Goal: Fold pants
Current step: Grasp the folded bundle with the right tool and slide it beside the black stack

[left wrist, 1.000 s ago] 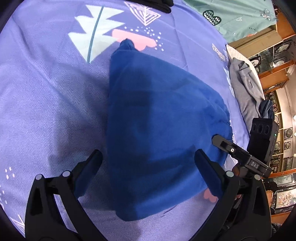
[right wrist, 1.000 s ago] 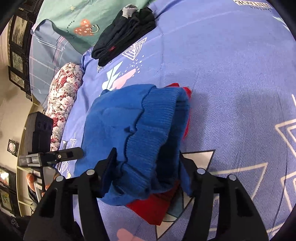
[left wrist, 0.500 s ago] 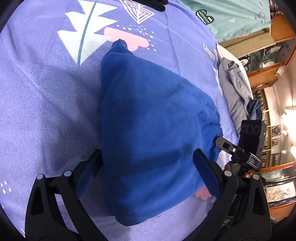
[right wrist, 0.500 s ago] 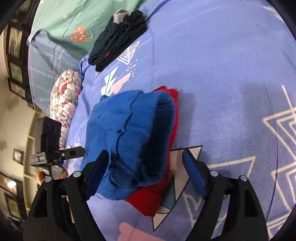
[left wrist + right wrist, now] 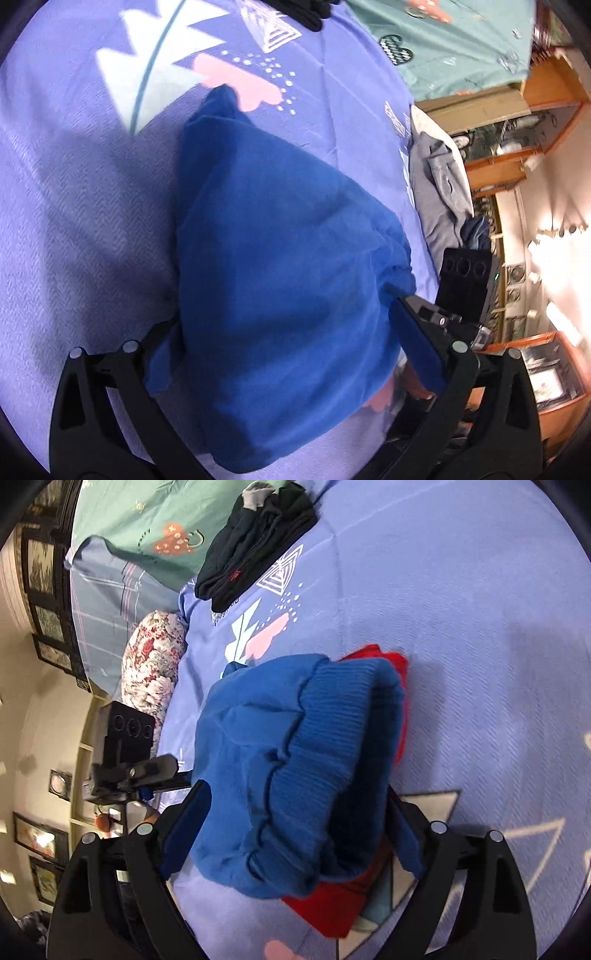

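Observation:
The blue pants [image 5: 280, 258] lie in a folded bundle on the purple bedsheet [image 5: 74, 221]. My left gripper [image 5: 288, 354] is open and straddles the bundle's near end, where cloth brushes its left finger. In the right wrist view the pants [image 5: 295, 738] show their ribbed waistband on top of a red garment [image 5: 332, 904]. My right gripper [image 5: 295, 834] is opening, the waistband lying loose between its jaws and its pads off the cloth. Each view shows the other gripper beside the bundle: the right one [image 5: 461, 295], the left one [image 5: 129, 771].
Dark folded clothes [image 5: 255, 542] lie at the far side of the bed near a green pillow [image 5: 147, 524] and a floral bolster [image 5: 151, 661]. A grey garment [image 5: 439, 184] sits at the bed's right edge, with wooden shelves [image 5: 517, 110] beyond.
My right gripper's jaws have spread apart and let go of the ribbed waistband, which now rests on the red garment. The left gripper has tilted a little and edged closer to the bundle.

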{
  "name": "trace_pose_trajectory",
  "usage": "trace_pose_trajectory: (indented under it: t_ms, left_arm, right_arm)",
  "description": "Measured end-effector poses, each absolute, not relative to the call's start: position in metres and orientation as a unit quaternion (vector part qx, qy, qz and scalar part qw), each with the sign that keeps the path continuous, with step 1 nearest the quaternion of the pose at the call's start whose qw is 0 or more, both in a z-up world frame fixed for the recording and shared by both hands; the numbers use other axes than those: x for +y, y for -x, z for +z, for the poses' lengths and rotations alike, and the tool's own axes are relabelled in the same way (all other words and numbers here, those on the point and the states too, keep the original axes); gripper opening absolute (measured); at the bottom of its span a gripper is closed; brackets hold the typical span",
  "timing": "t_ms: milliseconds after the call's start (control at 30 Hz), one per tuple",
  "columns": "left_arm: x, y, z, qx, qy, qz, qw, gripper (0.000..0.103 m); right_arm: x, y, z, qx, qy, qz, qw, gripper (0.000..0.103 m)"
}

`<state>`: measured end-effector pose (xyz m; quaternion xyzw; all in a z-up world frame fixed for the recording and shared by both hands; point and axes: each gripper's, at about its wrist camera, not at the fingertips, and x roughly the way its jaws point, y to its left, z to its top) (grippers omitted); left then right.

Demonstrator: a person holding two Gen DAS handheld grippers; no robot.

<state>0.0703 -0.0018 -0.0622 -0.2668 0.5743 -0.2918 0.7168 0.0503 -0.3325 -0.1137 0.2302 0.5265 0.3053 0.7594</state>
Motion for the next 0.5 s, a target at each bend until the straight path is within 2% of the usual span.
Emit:
trace_pose_trajectory:
  t_ms: [100, 167, 233, 300, 333, 467, 500]
  left_arm:
    - [-0.009, -0.071, -0.060, 0.567, 0.252, -0.285, 0.730, 0.101]
    - [-0.014, -0.070, -0.057, 0.568, 0.239, -0.278, 0.736, 0.099]
    - [-0.016, -0.069, -0.055, 0.570, 0.229, -0.268, 0.743, 0.095]
    - [-0.014, -0.070, -0.055, 0.569, 0.232, -0.260, 0.744, 0.081]
    - [-0.011, -0.070, -0.057, 0.574, 0.240, -0.258, 0.739, 0.070]
    - [-0.004, -0.064, -0.051, 0.564, 0.246, -0.256, 0.746, 0.045]
    - [-0.003, -0.062, -0.045, 0.556, 0.243, -0.260, 0.751, 0.043]
  right_arm:
    - [-0.328, -0.055, -0.114, 0.526, -0.223, 0.298, 0.764, 0.087]
    - [-0.327, -0.055, -0.114, 0.525, -0.220, 0.288, 0.770, 0.079]
    - [-0.326, -0.053, -0.114, 0.526, -0.202, 0.269, 0.781, 0.064]
    - [-0.327, -0.051, -0.115, 0.526, -0.199, 0.262, 0.784, 0.057]
    - [-0.328, -0.050, -0.114, 0.526, -0.200, 0.260, 0.785, 0.054]
    - [-0.324, -0.044, -0.105, 0.514, -0.189, 0.259, 0.796, 0.047]
    - [-0.323, -0.043, -0.102, 0.511, -0.187, 0.262, 0.797, 0.046]
